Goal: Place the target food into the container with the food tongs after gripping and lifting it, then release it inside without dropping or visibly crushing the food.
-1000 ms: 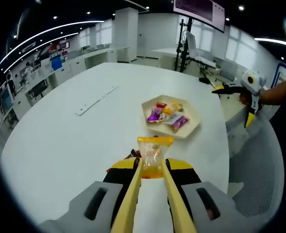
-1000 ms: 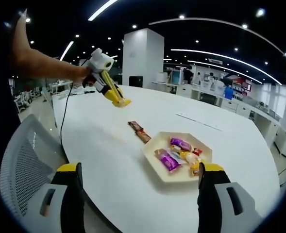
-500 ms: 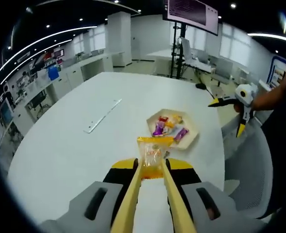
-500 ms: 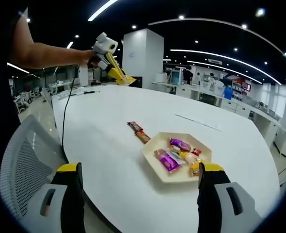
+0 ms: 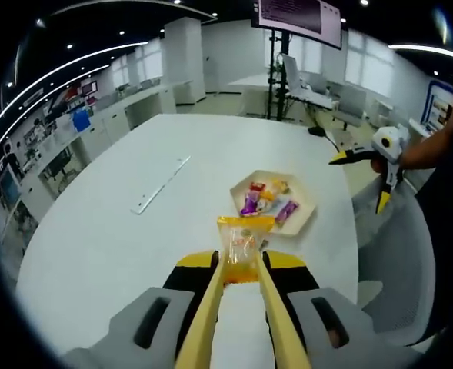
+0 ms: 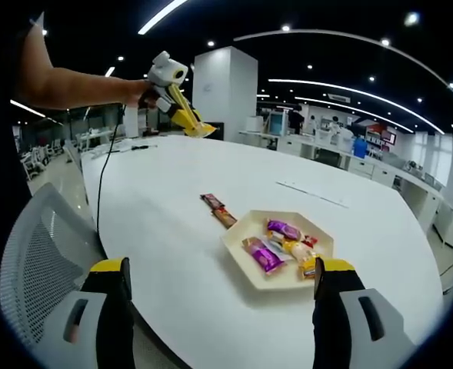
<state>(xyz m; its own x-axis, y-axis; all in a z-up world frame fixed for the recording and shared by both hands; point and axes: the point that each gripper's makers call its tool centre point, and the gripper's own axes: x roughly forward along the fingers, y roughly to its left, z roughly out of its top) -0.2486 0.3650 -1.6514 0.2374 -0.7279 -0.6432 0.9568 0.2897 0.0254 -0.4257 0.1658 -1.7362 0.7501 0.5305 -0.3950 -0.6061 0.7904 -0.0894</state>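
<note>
A large white oval table (image 5: 126, 223) lay below and ahead of both tools, with a grey mesh office chair (image 6: 38, 254) just to the left of the right gripper (image 6: 220, 280). On the table, straight ahead of that gripper and between its widely parted yellow-capped jaws, sat a cream hexagonal tray (image 6: 251, 270) holding several wrapped snacks, among them purple packets (image 6: 260, 254) and yellow and red ones. Just beyond the tray's far left edge two brown snack bars (image 6: 220, 211) lay on the table, apart from the tray. A flat white strip (image 5: 161, 183) lay further out on the table, to the left of the left gripper (image 5: 241, 265). In the left gripper view the tray showed ahead and slightly right of the long yellow tongs (image 5: 203, 323), whose tips were closed on a clear plastic packet with yellow top and orange contents (image 5: 242, 244). The packet was held up off the table, short of the tray. In the right gripper view, the left gripper was raised high at upper left in a person's hand (image 6: 140, 91).
</note>
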